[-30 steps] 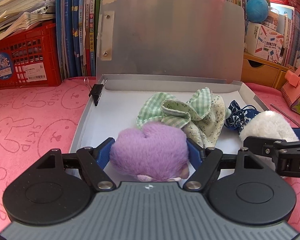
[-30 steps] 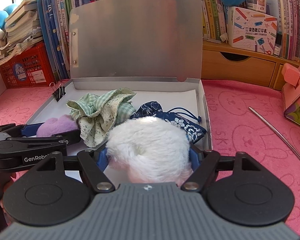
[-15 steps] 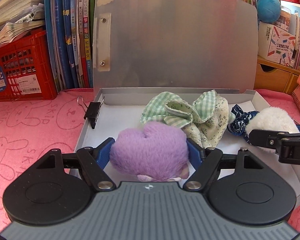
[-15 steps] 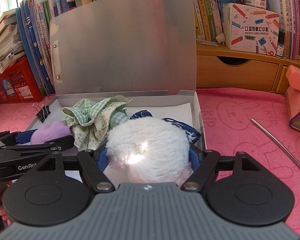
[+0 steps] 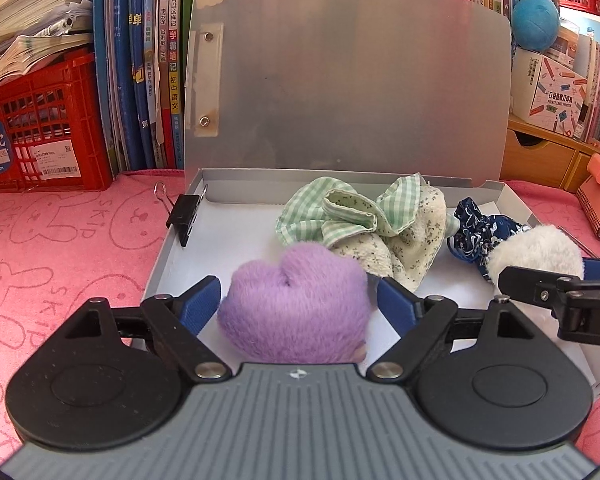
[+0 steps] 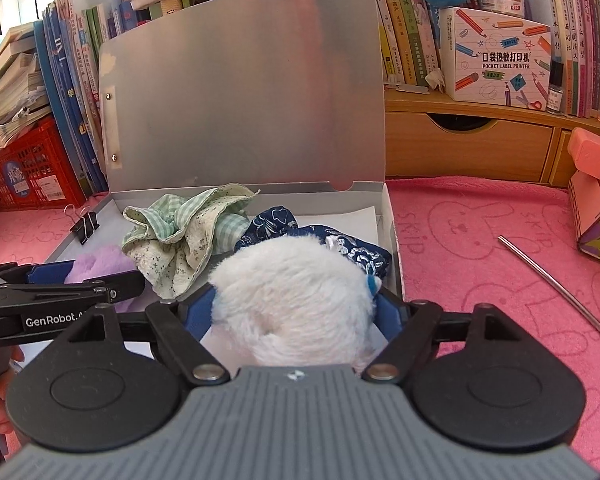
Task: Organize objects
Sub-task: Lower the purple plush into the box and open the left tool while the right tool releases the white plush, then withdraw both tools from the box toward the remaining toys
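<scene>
Both grippers had just been opening, each with a plush toy between its blue pads. Left gripper (image 5: 298, 300) stood spread around the purple plush (image 5: 296, 304); a sliver of gap showed on each side, so the pads no longer pressed it. Right gripper (image 6: 296, 312) was likewise spread about the white plush (image 6: 296, 300) — the fur brushed the pads, but the toy looked released rather than pinched.

Both toys lay inside the open grey box (image 5: 168, 252), on its white floor near the front edge: the purple one toward the front left corner, the white one toward the front right. Behind them, mid-box, sat a crumpled green checked cloth (image 5: 364, 220), and beside it toward the right wall a dark blue patterned pouch (image 6: 276, 224). A black binder clip (image 5: 186, 216) was clamped on the box's left wall. The lid (image 5: 340, 80) stood upright at the back edge. On the pink desk mat (image 6: 480, 240) to the right of the box lay a thin metal rod (image 6: 556, 284), well apart from everything else.

The step in hand appeared to be the release — two plush toys set down in the box at once. Next, the grippers would probably need to draw straight back, clear of the fur, without dragging either toy toward the front wall.
</scene>
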Motion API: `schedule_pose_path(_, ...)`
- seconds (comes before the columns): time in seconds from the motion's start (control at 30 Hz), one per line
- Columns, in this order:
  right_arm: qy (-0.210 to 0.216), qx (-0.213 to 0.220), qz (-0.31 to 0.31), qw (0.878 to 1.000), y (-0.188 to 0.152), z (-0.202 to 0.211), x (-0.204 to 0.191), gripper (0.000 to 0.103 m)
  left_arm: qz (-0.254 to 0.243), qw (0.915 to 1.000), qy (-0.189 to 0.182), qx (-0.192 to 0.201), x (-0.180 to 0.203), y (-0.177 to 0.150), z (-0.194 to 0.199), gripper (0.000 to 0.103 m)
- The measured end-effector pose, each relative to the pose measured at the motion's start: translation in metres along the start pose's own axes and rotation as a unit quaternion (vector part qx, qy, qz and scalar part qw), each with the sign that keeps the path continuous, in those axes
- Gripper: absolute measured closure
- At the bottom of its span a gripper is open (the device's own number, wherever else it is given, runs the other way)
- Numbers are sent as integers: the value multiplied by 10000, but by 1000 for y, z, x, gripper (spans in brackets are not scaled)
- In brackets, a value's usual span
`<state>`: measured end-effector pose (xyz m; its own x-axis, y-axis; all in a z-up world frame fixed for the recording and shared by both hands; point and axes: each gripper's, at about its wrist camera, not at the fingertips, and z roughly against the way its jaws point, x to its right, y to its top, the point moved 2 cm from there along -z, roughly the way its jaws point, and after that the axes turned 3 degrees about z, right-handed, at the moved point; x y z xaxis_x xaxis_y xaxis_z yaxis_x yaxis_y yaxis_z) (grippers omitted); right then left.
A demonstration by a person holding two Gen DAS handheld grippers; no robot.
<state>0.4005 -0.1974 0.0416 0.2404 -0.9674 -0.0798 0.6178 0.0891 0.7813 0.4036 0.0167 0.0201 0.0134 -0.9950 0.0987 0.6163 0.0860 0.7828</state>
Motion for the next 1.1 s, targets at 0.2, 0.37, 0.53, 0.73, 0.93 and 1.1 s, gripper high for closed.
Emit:
schedule_pose_path(0.2,-101,-44,118,9999,-7,14,-2,16,-22,10000,-33,40,2,-6,16,12)
schedule_pose_path(0.37,-150,-58,161,9997,-12,30,-3,16,-35,9999,-56,100,2,-9,33,12)
schedule_pose_path(0.53,-220,-36,229,9995,-17,49,-6,16,-7,9998,-129,164,3,-15,57,11)
schedule_pose_path(0.73,-211,28,304,9993,-27,75,-8,16,-64,9991,-302,276,7,-24,88,11)
schedule_pose_path(0.93,-207,96,231,9995,-38,100,-4,16,-95,9976,-566,382,13,-36,120,11)
schedule_pose_path(1.1,-186,152,196,9995,-51,119,-2,16,-254,9962,-723,416,20,-50,144,11)
